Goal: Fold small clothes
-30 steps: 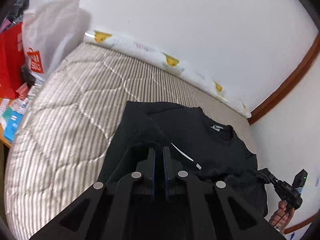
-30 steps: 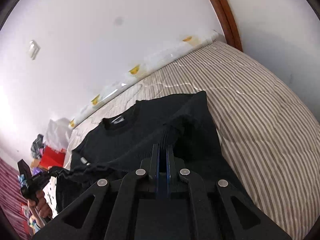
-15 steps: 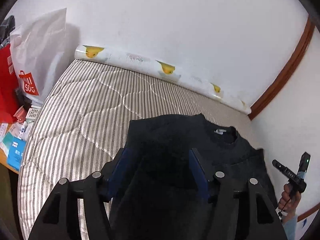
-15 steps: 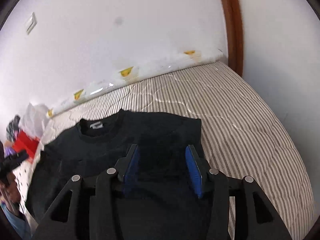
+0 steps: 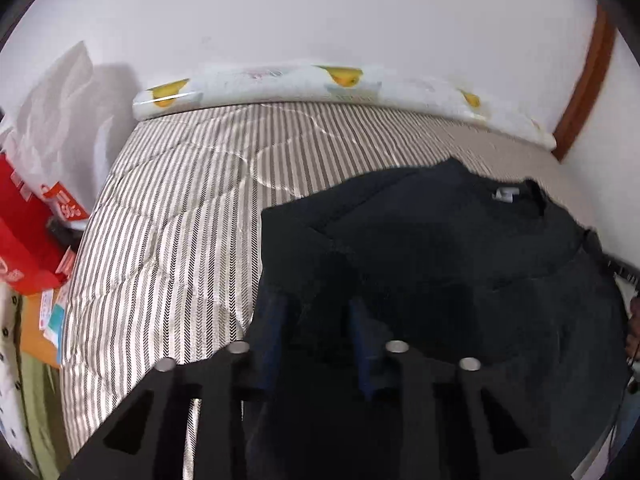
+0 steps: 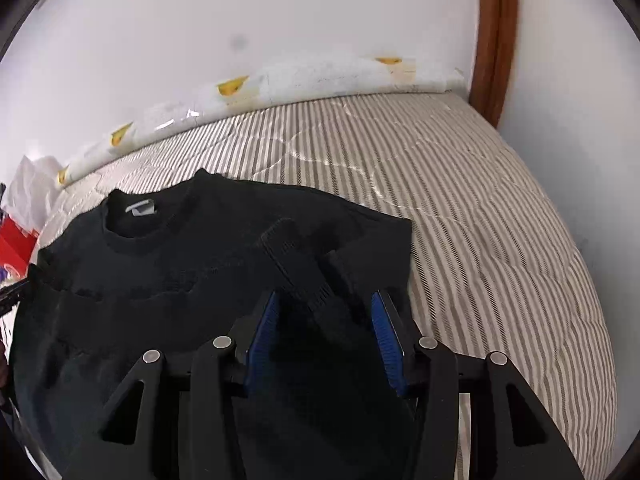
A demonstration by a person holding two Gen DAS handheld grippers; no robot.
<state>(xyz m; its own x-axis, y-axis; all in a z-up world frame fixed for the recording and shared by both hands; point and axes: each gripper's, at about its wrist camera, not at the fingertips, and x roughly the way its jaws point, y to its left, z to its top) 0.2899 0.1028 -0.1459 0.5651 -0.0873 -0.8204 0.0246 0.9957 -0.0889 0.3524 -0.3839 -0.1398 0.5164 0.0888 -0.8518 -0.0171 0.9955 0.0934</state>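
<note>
A black sweater (image 5: 460, 248) lies on the striped mattress (image 5: 180, 220), collar towards the wall, its lower part folded up over the chest. It also shows in the right wrist view (image 6: 180, 264), with a ribbed cuff (image 6: 296, 268) lying on top. My left gripper (image 5: 316, 308) is open and empty just above the sweater's left side. My right gripper (image 6: 324, 308) is open and empty above the sweater's right side, over the cuff.
A rolled sheet with yellow prints (image 5: 320, 84) lies along the wall at the mattress's far edge. A white bag (image 5: 52, 120) and red boxes (image 5: 24, 240) stand off the left side. A brown wooden frame (image 6: 492, 36) runs up the right corner.
Both grippers were shut on the sweater's folded edge a second ago. They have opened, let it drop flat onto the chest, and drawn back a little.
</note>
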